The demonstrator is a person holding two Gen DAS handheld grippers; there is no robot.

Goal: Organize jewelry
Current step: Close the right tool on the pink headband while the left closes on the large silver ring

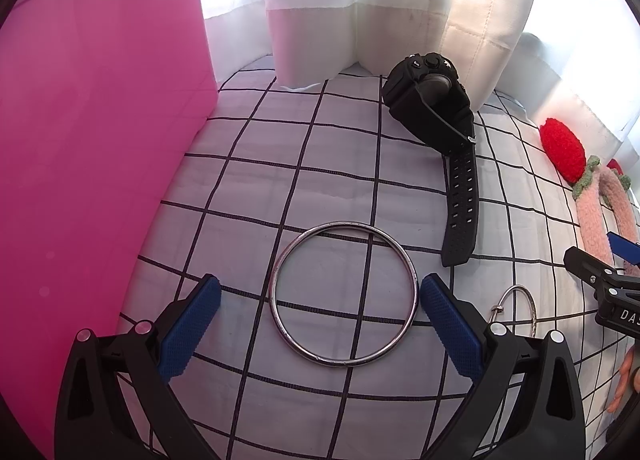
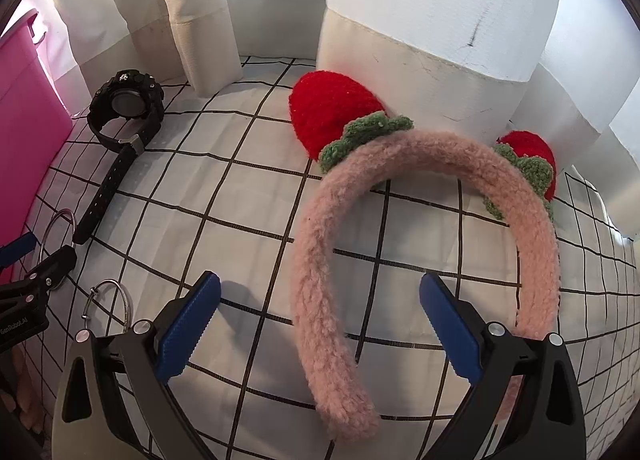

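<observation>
A large silver bangle (image 1: 405,260) lies flat on the checked cloth, between the open fingers of my left gripper (image 1: 320,296), which is empty. A black watch (image 1: 430,108) lies beyond it, also in the right wrist view (image 2: 124,108). A thin silver ring (image 1: 530,306) lies to the right; it also shows in the right wrist view (image 2: 126,304). My right gripper (image 2: 320,296) is open and empty, its fingers on either side of one leg of a fluffy pink headband (image 2: 316,300) with red strawberry ears (image 2: 328,108).
A pink container (image 1: 100,140) stands at the left, also seen in the right wrist view (image 2: 28,132). White curtains (image 1: 320,8) hang along the back of the checked cloth (image 1: 320,164). The right gripper shows at the left view's right edge (image 1: 600,280).
</observation>
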